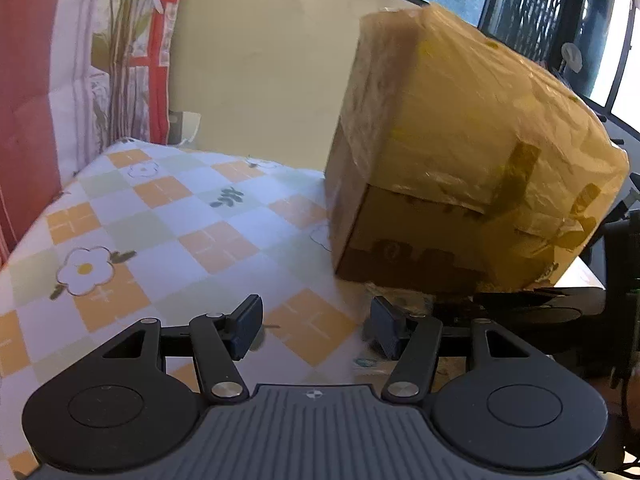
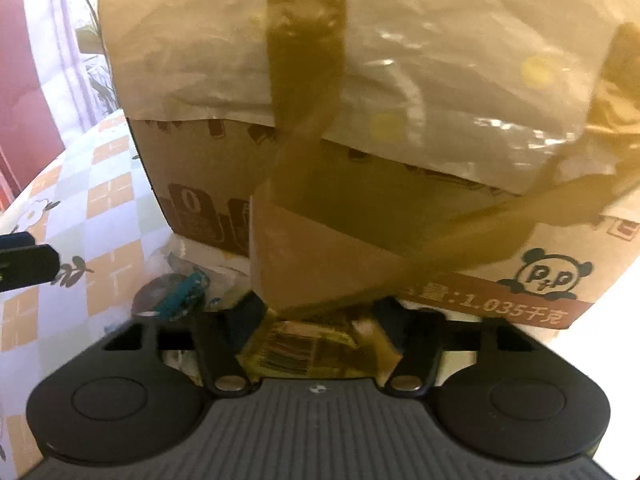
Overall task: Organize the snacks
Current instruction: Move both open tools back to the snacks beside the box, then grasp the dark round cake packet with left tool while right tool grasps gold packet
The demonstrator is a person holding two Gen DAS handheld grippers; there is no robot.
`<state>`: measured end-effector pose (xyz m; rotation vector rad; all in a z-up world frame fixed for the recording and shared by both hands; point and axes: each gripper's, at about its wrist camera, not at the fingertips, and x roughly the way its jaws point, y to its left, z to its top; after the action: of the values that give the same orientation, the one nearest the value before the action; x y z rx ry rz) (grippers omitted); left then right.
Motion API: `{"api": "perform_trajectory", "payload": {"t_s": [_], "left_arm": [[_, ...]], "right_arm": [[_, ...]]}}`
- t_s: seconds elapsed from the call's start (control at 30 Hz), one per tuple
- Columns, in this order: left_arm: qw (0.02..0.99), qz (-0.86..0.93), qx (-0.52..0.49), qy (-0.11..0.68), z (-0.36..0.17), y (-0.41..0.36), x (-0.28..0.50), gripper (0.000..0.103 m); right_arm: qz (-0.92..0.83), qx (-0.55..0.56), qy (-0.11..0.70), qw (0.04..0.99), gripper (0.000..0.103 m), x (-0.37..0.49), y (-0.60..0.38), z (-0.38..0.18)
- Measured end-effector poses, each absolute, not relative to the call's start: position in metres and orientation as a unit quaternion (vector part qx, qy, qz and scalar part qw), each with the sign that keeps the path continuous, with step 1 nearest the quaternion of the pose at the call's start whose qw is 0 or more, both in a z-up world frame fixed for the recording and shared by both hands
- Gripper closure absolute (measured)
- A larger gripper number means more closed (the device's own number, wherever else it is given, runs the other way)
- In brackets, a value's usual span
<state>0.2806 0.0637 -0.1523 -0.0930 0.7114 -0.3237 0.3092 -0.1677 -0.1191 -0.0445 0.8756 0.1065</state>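
Observation:
A large taped cardboard box (image 1: 460,152) is tilted up above the table at the right of the left wrist view, its near edge raised. In the right wrist view it fills the frame (image 2: 360,120), and my right gripper (image 2: 320,316) is shut on the box's lower flap (image 2: 316,336). Snack packets (image 2: 180,292) lie under the box's raised edge. My left gripper (image 1: 316,324) is open and empty over the tablecloth, left of and below the box. Its fingertip (image 2: 28,260) shows at the left edge of the right wrist view.
The table carries a checked orange, green and white cloth with flowers (image 1: 160,220). A red and white quilt (image 1: 48,80) hangs at the left. A cream wall (image 1: 260,60) and windows (image 1: 540,4) stand behind. The table's right edge (image 1: 580,276) shows past the box.

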Motion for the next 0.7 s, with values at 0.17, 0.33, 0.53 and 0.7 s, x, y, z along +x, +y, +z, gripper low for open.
{"api": "perform_trajectory", "payload": {"t_s": [0.17,0.33,0.53,0.7], "left_arm": [[0.915,-0.167,-0.034,0.365,-0.160,0.046,0.283,0.039],[0.911,-0.172,-0.024,0.375,-0.165,0.026,0.286,0.032],[0.902,-0.180,-0.013,0.393,-0.171,0.002,0.292,0.027],[0.897,-0.169,0.024,0.408,-0.180,-0.017,0.299,0.026]], "right_arm": [[0.080,-0.022,0.416,0.906,0.046,0.287,-0.189,-0.118],[0.094,-0.017,0.408,0.908,0.046,0.266,-0.202,-0.113],[0.099,0.020,0.398,0.912,0.049,0.250,-0.224,-0.106],[0.113,0.035,0.376,0.919,0.049,0.233,-0.236,-0.098]]}}
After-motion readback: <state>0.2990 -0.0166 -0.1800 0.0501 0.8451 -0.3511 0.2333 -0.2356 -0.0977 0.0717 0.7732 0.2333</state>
